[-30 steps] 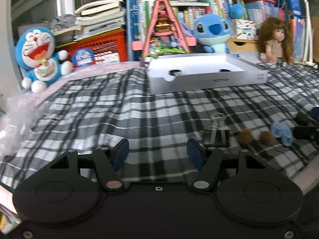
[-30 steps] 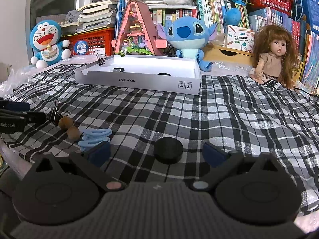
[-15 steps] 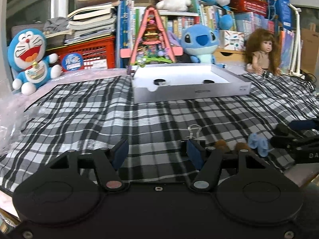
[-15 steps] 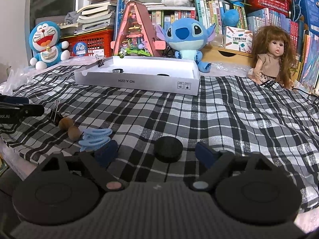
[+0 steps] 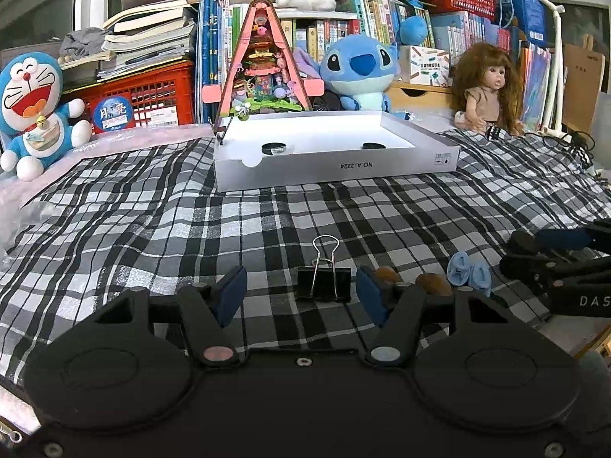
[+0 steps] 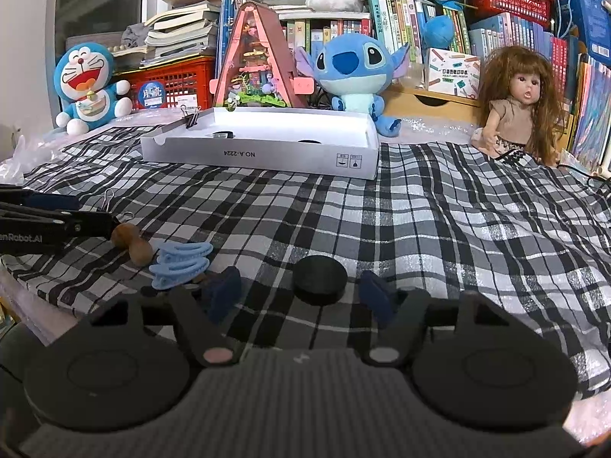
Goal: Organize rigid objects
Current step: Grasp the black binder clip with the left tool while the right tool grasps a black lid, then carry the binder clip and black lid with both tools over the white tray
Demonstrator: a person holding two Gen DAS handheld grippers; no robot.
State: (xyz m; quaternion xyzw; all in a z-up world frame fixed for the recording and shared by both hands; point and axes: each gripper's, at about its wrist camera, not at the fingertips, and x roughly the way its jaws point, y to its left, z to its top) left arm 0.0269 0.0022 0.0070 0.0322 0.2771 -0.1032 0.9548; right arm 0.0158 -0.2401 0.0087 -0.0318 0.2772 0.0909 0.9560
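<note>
My left gripper (image 5: pixel 301 292) is open, its blue pads on either side of a black binder clip (image 5: pixel 324 284) lying on the plaid cloth. My right gripper (image 6: pixel 301 297) is open around a black round disc (image 6: pixel 320 280), without touching it. Two brown balls (image 6: pixel 131 240) and light blue plastic clips (image 6: pixel 179 261) lie between the two grippers. A white shallow box (image 5: pixel 336 162) stands further back and holds two black discs (image 5: pixel 273 148); a binder clip (image 6: pixel 191 116) is clipped on its far left corner.
Plush toys, a doll (image 6: pixel 519 107), a pink A-frame model (image 5: pixel 263 72), a red crate and books stand behind the box. Clear plastic wrap (image 5: pixel 23 213) lies at the cloth's left edge. The cloth's front edge is just below the grippers.
My left gripper has swung right, so the binder clip now sits between its pads. My right gripper has narrowed and moved slightly forward around the black disc.
</note>
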